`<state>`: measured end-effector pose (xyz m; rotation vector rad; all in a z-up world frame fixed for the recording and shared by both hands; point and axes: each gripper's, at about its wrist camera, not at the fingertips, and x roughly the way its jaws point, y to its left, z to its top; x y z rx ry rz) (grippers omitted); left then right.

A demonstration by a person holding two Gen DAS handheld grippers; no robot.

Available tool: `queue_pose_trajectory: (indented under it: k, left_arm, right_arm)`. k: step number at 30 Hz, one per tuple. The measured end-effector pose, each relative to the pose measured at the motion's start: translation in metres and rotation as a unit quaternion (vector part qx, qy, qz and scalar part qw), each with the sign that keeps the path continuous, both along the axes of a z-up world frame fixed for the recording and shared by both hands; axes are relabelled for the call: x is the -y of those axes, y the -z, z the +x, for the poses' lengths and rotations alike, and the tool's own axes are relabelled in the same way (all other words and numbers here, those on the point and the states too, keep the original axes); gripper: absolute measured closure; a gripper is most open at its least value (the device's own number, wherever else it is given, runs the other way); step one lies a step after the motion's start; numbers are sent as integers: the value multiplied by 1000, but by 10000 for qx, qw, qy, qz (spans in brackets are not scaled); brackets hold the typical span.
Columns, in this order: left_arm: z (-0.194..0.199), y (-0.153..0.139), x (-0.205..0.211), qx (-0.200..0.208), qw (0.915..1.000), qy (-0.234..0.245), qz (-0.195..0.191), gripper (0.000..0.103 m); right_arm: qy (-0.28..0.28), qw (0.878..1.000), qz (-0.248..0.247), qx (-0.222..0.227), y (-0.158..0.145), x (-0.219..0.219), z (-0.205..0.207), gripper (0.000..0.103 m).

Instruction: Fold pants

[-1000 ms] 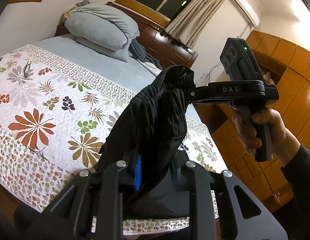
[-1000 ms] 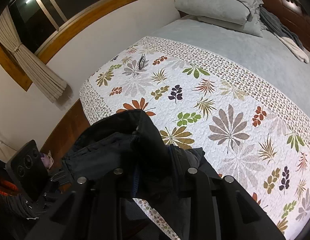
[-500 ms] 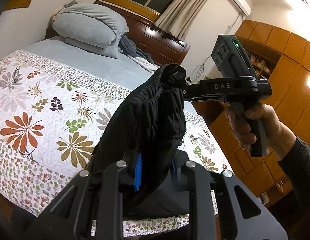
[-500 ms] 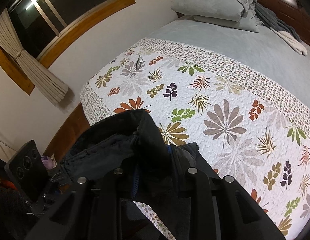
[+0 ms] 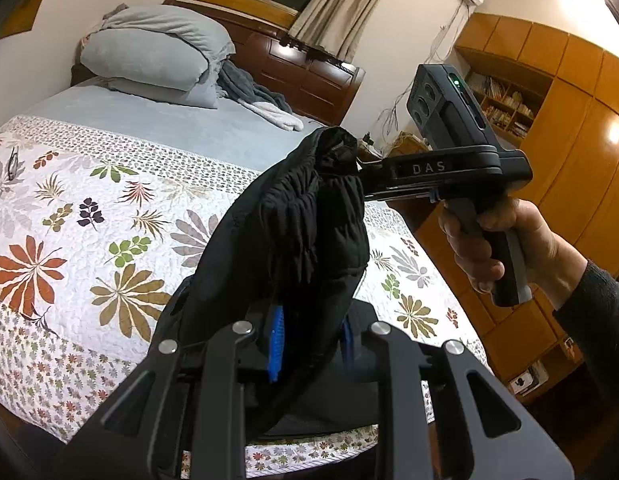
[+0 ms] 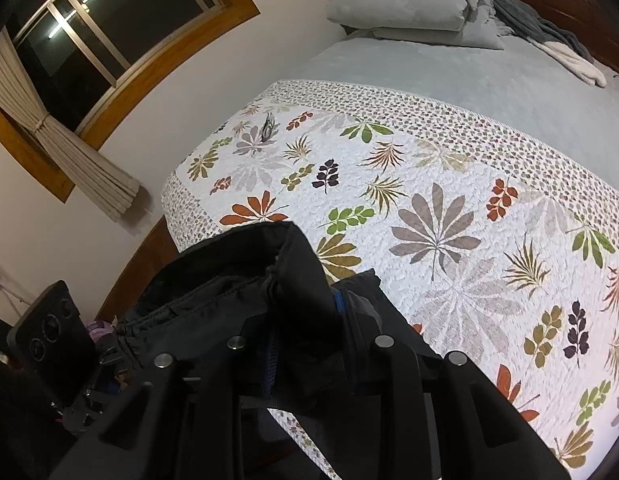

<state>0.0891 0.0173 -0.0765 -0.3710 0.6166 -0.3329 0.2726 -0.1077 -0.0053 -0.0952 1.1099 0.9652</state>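
Note:
The black pants [image 5: 293, 236] hang bunched in the air above the near edge of the bed, held between both grippers. My left gripper [image 5: 311, 340] is shut on the waistband, cloth filling the gap between its blue pads. My right gripper [image 5: 359, 172] shows in the left wrist view, shut on the other end of the waistband at top. In the right wrist view the pants [image 6: 245, 280] drape over my right gripper [image 6: 305, 344], and the left gripper's body [image 6: 49, 340] sits at lower left.
The bed has a white quilt with a leaf print [image 5: 89, 220] and a grey sheet [image 5: 169, 120] beyond. Grey pillows [image 5: 149, 60] and loose clothes [image 5: 261, 100] lie by the headboard. Wooden cabinets [image 5: 569, 120] stand to the right. A small dark object [image 6: 268, 128] lies on the quilt.
Both grippers have lifted the pants a little and swung, so the bed sits lower and further left in the left wrist view. Both grips are unchanged.

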Motion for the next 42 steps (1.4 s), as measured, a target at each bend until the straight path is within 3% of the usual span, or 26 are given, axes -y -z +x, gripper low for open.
queue_pose_trajectory:
  k: [21, 42]
  left_arm:
    - [18, 25, 68, -160, 9967, 530, 594, 82]
    - [32, 82, 149, -642, 9838, 1151, 1216, 82]
  right_arm:
    - [74, 9995, 277, -108, 41, 69, 12, 76]
    - [410, 9980, 364, -322, 108, 156, 12, 76]
